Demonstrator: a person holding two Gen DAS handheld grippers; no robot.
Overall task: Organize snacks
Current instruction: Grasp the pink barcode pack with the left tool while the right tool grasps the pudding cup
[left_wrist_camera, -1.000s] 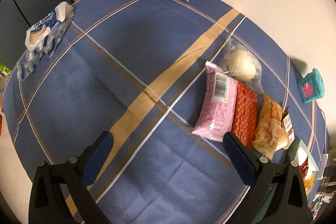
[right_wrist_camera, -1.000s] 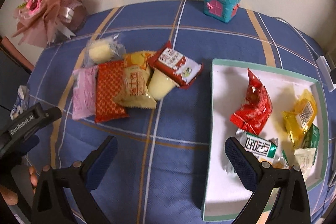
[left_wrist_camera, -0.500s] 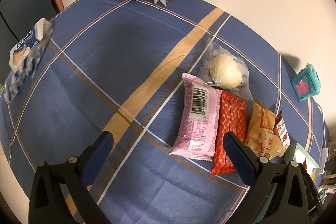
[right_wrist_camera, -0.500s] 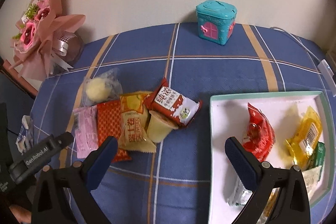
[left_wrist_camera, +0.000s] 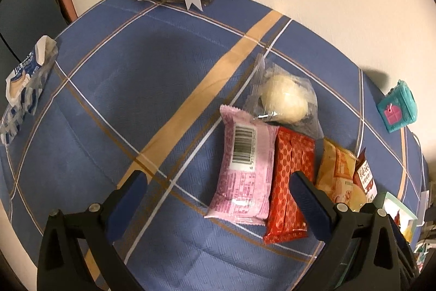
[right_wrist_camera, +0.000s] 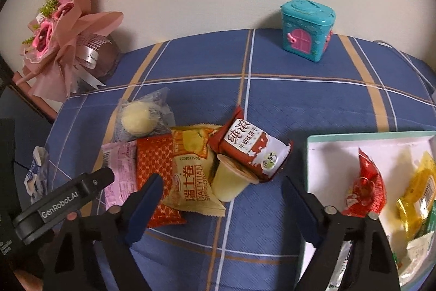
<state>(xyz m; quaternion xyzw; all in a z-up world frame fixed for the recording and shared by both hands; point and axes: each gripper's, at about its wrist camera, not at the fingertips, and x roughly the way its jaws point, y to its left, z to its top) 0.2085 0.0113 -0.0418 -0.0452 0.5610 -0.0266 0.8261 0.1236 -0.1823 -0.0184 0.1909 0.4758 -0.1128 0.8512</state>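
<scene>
Left gripper (left_wrist_camera: pixel 218 198): fingers apart, nothing between the pads; it hovers over the pink foil snack packet (left_wrist_camera: pixel 244 168) near the middle of the blue checked tablecloth (left_wrist_camera: pixel 122 105).
Right gripper (right_wrist_camera: pixel 223 198): jaws closing, with nothing clamped; the pale yellow pudding cup (right_wrist_camera: pixel 229 182) lies ahead of them.
Snacks: a heap of loose wrappers beside the white tray with a green rim (right_wrist_camera: pixel 309 154), which sits at the cloth's right edge.
Risk: the red-brown biscuit packet (right_wrist_camera: pixel 250 146) rests on the cup, so closing there may pinch both or tip the packet off.
Risk: the orange-red patterned packet (left_wrist_camera: pixel 291 182) touches the pink one; a wide grab could drag both.
</scene>
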